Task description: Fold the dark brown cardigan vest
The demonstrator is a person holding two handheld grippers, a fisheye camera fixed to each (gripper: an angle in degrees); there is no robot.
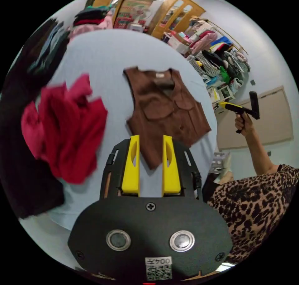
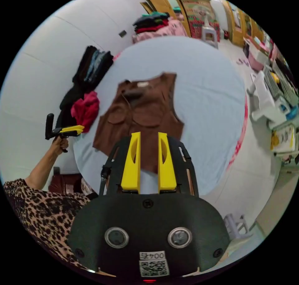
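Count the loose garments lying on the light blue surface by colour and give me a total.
Brown vest: 1
Red garment: 1
Dark clothes heap at the edge: 1, separate pieces cannot be told
Total: 3

Room of a home, used for sorting clothes: bed (image 2: 202, 88) under pale blue sheet; folded garment stack (image 2: 151, 21) at its far end; crowded clothes rack (image 1: 218, 52) along white wall; wooden doors (image 1: 174, 15); plastic stool (image 2: 236, 225).

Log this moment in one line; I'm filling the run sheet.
vest: flat on bed, unfolded | left tongs: open, empty | right tongs: open, empty
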